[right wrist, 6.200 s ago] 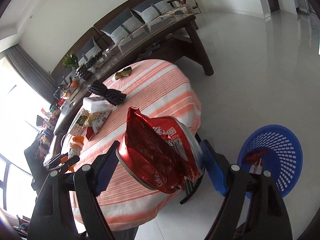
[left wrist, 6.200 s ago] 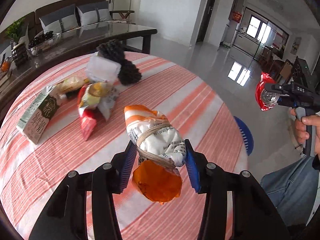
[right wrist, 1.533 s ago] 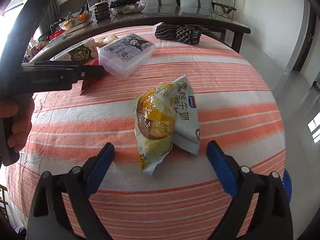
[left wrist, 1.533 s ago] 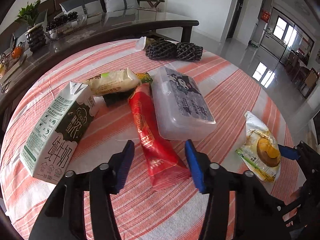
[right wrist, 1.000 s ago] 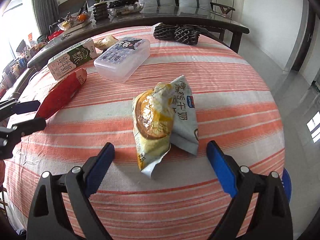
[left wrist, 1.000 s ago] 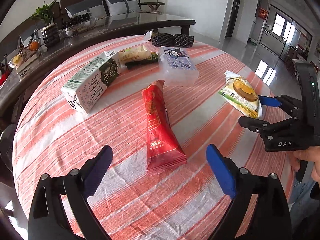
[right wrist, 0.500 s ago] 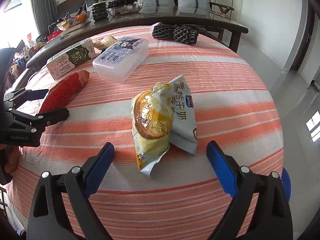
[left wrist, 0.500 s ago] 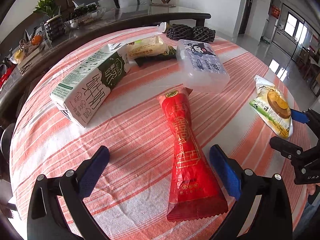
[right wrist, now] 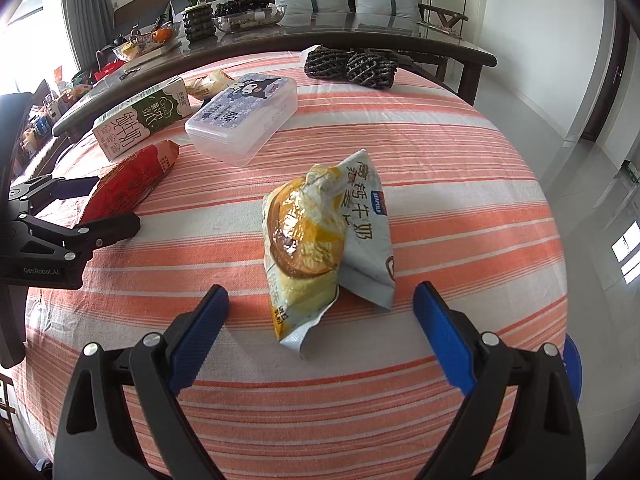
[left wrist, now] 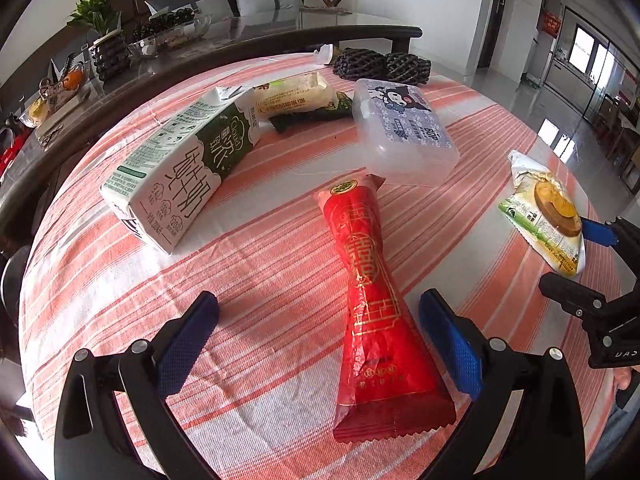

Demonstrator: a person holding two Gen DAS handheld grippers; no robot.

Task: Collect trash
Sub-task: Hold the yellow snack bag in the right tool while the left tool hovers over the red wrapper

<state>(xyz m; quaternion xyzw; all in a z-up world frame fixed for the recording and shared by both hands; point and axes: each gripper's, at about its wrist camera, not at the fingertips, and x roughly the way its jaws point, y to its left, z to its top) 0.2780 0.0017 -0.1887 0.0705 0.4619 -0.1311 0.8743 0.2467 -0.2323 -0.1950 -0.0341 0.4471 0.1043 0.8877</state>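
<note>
Left claw [left wrist: 318, 332]: jaws spread wide and empty; they have just been opening further, and the red snack wrapper [left wrist: 370, 292] lies between them, untouched by either pad.
Right claw [right wrist: 320, 334]: also wide open, holding nothing, straddling the near end of the yellow cake packet [right wrist: 320, 240].
Just changed: six seconds back each claw gripped a piece of trash; both are now free and poised over fresh pieces, and the left view has closed in on the red wrapper within the last second.
Meaning: those two pieces appear to be dealt with; the next pickups look lined up, pending a descent and squeeze.
Still on tabletop [right wrist: 440, 140]: milk carton [left wrist: 180, 168], clear plastic box [left wrist: 404, 132], small bread packet [left wrist: 296, 94].
Basket [right wrist: 573, 368]: only a blue rim shows past the tabletop edge.
</note>
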